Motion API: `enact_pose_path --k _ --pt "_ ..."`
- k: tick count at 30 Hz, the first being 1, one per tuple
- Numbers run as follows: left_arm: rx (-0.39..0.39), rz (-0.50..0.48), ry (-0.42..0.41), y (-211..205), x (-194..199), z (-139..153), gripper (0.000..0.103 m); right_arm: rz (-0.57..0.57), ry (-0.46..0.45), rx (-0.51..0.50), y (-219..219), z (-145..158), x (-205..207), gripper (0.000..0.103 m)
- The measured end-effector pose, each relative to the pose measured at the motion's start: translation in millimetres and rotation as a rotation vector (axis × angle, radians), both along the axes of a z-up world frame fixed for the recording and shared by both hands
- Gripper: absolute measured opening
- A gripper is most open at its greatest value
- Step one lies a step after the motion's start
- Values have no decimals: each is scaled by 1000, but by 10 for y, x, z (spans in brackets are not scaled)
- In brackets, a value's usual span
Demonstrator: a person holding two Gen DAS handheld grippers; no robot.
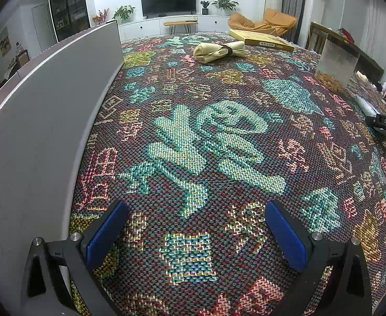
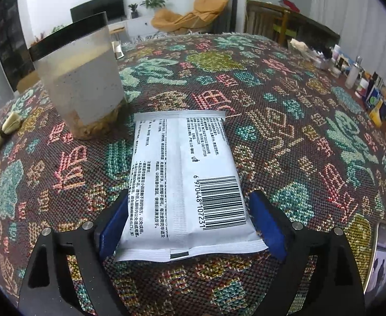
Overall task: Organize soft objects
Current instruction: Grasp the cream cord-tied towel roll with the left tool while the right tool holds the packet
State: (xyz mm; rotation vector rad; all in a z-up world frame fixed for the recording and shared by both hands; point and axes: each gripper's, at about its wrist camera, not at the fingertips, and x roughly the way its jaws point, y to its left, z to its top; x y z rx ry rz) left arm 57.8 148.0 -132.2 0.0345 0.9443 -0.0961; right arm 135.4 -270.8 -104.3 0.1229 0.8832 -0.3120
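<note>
A white soft packet [image 2: 185, 179] with a barcode lies on the patterned tablecloth [image 2: 285, 121]. My right gripper [image 2: 189, 223] has its blue pads against both sides of the packet's near end and is shut on it. A rolled beige cloth tied with a dark band [image 1: 220, 50] lies far across the table; it also shows at the left edge of the right wrist view [image 2: 2, 133]. My left gripper [image 1: 195, 234] is open and empty, low over the tablecloth [image 1: 198, 137].
A grey panel [image 1: 43, 110] stands along the left. A frosted container with a dark rim [image 2: 79, 79] stands left of the packet, also in the left wrist view [image 1: 337, 64]. A flat yellow box [image 1: 261, 40] lies far back. Bottles and small boxes [image 2: 369, 89] crowd the right edge.
</note>
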Motion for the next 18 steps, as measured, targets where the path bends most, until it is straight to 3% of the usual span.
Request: enact_pose_path --k 8,11,13,16,18 --pt "-1 8 11 -2 27 14 103 1 0 1 0 3 3 91" --pt "-6 -9 142 -74 205 90 102 1 0 1 -2 4 7 91" --pt "-34 -57 170 -169 334 221 102 1 0 1 -1 4 7 91" --pt "23 -135 80 -373 632 593 103 1 0 1 -2 4 2 91" --pt "119 -195 29 -493 967 734 103 2 0 2 -3 5 1 91"
